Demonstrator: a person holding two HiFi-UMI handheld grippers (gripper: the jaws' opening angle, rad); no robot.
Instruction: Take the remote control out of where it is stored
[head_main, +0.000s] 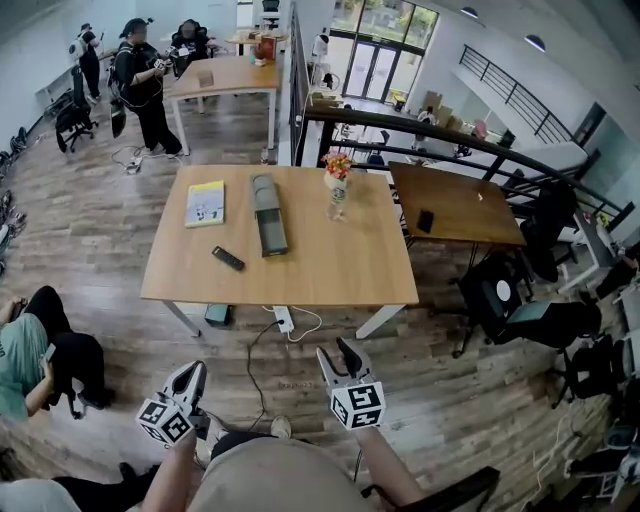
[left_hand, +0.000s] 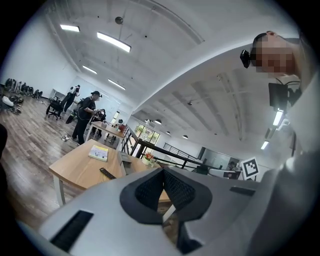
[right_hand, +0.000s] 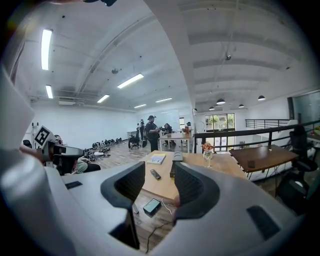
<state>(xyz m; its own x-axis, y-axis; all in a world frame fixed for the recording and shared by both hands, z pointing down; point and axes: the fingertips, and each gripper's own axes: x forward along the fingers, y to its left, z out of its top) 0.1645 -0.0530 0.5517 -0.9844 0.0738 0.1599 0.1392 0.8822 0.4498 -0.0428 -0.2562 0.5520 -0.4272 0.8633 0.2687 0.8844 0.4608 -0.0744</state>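
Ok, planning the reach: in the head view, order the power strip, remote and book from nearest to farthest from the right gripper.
From the right gripper:
1. Power strip, below the table's near edge.
2. Remote, on the table, left part.
3. Book, on the table, far left.

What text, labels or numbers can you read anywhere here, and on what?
No readable text.
On the book, on the table: cover print too small to read.
On the remote control: nothing legible.
On the left gripper cube and right gripper cube: square code patterns, no letters or digits.
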